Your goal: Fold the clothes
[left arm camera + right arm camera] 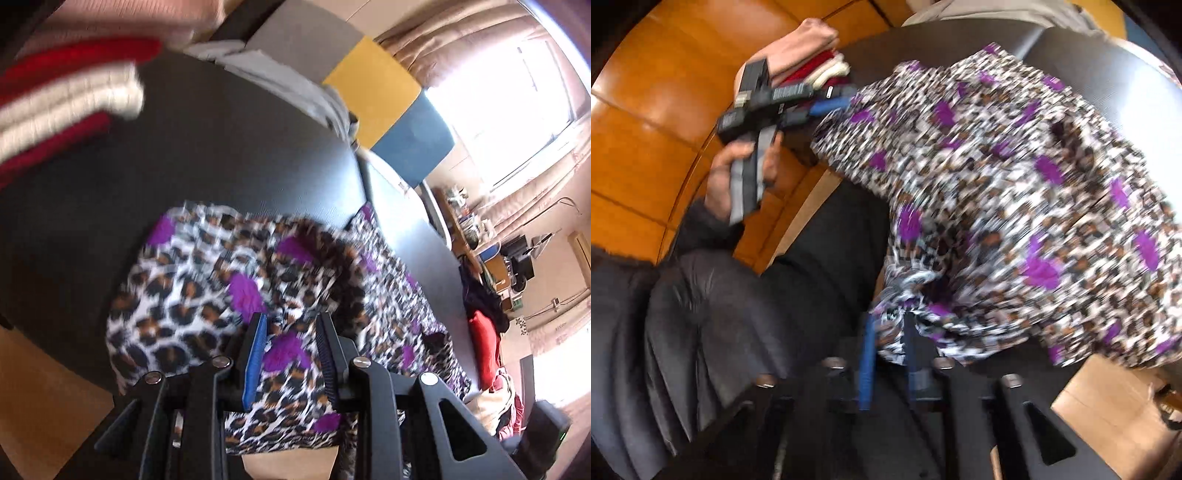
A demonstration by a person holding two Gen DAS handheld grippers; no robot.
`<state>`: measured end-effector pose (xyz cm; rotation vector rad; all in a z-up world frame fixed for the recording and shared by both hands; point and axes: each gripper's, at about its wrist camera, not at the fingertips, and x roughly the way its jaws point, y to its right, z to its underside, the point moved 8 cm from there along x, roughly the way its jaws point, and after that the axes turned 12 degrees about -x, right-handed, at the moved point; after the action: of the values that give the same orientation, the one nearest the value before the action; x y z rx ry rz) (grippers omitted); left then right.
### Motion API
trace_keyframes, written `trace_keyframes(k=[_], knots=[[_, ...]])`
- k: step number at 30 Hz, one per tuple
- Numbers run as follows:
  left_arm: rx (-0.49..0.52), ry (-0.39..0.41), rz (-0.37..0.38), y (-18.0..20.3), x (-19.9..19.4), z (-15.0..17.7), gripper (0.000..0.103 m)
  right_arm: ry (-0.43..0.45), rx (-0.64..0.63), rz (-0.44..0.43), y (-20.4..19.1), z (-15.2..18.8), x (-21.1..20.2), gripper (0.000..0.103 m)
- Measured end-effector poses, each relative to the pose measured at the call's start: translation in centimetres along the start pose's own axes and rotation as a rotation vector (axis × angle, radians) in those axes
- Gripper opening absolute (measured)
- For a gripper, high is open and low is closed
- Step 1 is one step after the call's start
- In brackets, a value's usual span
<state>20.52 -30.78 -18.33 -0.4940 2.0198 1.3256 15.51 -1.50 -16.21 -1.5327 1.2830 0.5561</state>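
Both your left tool and right tool pinch the leopard-print garment; uneven pulling could skew its fold across the tabletop.

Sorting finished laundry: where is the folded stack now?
The folded stack sits on the dark table, at the left-wrist view's upper left, beyond the leopard-print garment.

1 leopard-print garment with purple patches | 2 black two-finger grippers with blue pads — left, right | 1 stack of folded red, white and pink knitwear | 1 dark round table | 1 bare hand — on the left handle
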Motion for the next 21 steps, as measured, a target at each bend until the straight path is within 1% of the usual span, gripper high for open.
trace_keyframes(k=[1,4,7,8,9,11,15,16,17,18,19,21], knots=[[-0.002,-0.012,-0.002,-0.1,0.4,0.3,0.027,0.011,-0.008,0.017,0.4,-1.2,-0.3,0.036],[-0.007,-0.045,-0.010,-0.5,1.4,1.2,0.027,0.065,-0.048,0.094,2.4,-4.4,-1.5,0.037],[-0.003,-0.047,-0.013,-0.5,1.6,1.0,0.027,0.160,-0.078,0.187,5.0,-8.7,-2.7,0.037],[0.003,-0.048,-0.017,-0.5,1.9,0.9,0.027,0.186,-0.080,0.203,6.2,-10.3,-2.5,0.037],[0.010,-0.049,-0.021,-0.4,2.2,0.8,0.027,0.196,-0.072,0.199,7.3,-11.8,-1.9,0.037],[0.025,-0.042,-0.035,-0.2,2.8,0.3,0.027,0.189,-0.043,0.175,9.6,-13.9,-0.5,0.037],[0.066,-0.031,-0.057,0.9,4.8,-1.2,0.027,0.094,0.066,0.238,15.7,-15.1,3.4,0.037],[0.080,-0.029,-0.064,1.3,5.4,-1.8,0.027,0.092,0.092,0.257,17.2,-14.7,3.6,0.023],[0.094,-0.027,-0.070,1.8,6.1,-2.3,0.027,0.129,0.114,0.260,18.5,-14.6,3.3,0.018],[0.108,-0.025,-0.076,2.2,6.7,-2.9,0.027,0.165,0.143,0.274,19.8,-14.3,2.6,0.010],[0.127,-0.024,-0.081,3.1,7.8,-3.7,0.027,0.186,0.177,0.306,21.3,-13.8,2.0,0.000],[0.164,-0.024,-0.090,4.8,10.0,-5.5,0.027,0.247,0.227,0.340,23.7,-12.7,0.7,0.000]])
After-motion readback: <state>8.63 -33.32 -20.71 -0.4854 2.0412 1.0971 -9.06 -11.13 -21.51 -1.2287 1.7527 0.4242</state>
